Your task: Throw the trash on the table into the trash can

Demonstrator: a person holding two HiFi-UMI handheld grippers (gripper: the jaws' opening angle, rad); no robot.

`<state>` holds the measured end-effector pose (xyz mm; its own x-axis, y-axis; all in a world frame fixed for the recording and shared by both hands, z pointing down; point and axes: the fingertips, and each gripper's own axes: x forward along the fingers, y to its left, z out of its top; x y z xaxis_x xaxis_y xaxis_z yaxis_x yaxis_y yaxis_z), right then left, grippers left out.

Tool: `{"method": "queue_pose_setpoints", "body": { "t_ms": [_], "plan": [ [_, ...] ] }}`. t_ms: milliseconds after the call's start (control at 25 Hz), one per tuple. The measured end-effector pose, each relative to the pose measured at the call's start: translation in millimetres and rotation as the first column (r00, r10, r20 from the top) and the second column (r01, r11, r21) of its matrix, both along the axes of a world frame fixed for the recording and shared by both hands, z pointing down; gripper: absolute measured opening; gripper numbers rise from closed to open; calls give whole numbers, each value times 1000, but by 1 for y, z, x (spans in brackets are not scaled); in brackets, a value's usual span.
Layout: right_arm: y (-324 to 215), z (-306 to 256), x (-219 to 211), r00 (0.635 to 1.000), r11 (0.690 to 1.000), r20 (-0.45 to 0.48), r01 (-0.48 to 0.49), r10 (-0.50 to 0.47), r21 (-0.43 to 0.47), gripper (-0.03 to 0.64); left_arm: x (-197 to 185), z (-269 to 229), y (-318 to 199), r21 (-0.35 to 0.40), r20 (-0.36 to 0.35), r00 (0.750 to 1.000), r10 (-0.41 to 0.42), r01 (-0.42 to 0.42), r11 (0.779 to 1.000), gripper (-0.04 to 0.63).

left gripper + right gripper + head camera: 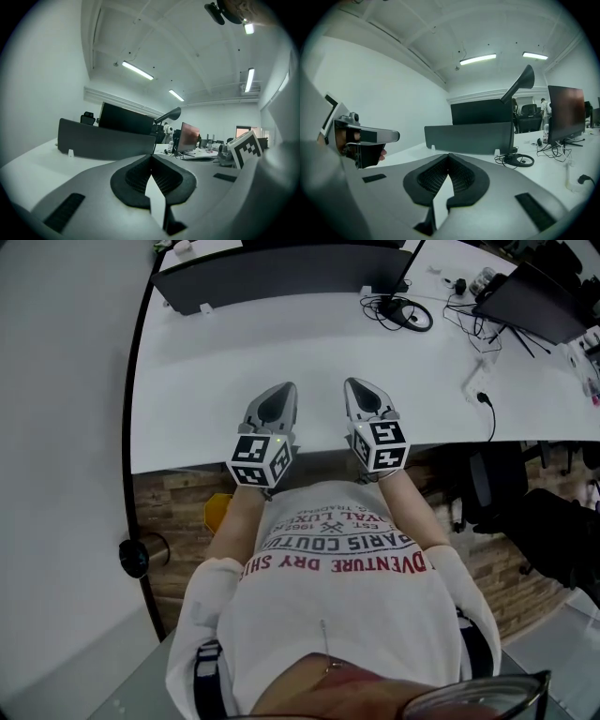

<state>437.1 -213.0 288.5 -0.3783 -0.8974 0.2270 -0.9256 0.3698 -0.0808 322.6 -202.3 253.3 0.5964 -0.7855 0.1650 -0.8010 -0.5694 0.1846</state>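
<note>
Left gripper point(280, 390) and right gripper point(357, 386) clenched, empty, at table point(216, 352) edge; careless reach could snag cable coil point(405, 312).

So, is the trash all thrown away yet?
Hard to say what's done: no trash shows on the white table near the claws, only a coiled black cable farther off. In hand: nothing. The left claw and right claw are both shut and empty at the table's edge. Left: no trash can is in sight, and the small things at the far end are too tiny to name.
</note>
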Motion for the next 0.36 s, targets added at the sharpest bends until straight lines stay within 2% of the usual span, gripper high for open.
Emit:
{"method": "queue_pose_setpoints", "body": {
  "t_ms": [160,360],
  "plan": [
    [1,-2,3,1000,1000,2,7,-7,-2,25,0,-2,2,1,1,1000,-31,31,1000,23],
    [4,-5,6,1000,1000,1,12,-12,13,25,-5,-4,0,-16,-37,996,-81,80,997,23]
  ]
}}
